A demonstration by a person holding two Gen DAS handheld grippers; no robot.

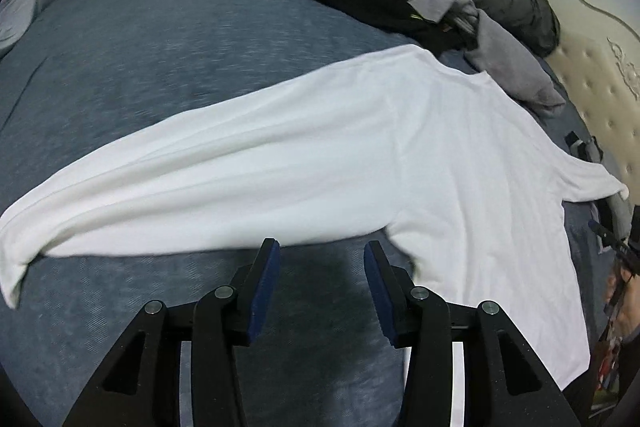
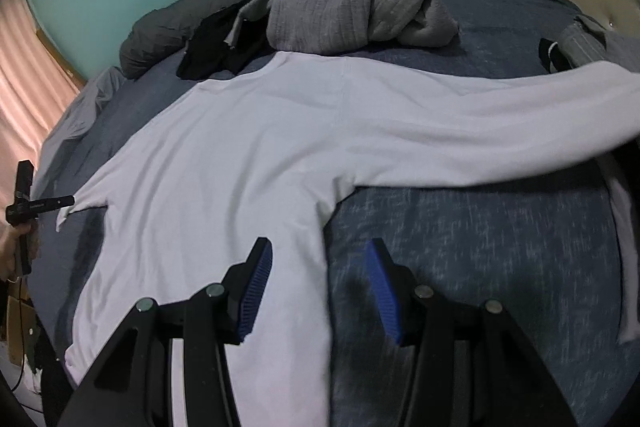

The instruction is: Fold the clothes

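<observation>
My left gripper (image 1: 320,255) and right gripper (image 2: 320,253) both hang half-open and empty; the white shirt (image 1: 360,147) looks limp and light, so I'd pinch the sleeve cuff at nine o'clock

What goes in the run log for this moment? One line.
white shirt spread flat on bed | left claw open, empty | right claw open, empty

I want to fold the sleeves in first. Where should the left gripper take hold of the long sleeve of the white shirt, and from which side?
Probably at the cuff end of the sleeve, coming from the near edge. The white shirt lies flat on the bed, and the cuff's edge lifts slightly there, so one jaw could slip under. The left gripper is open and empty beside the sleeve's middle.
</observation>
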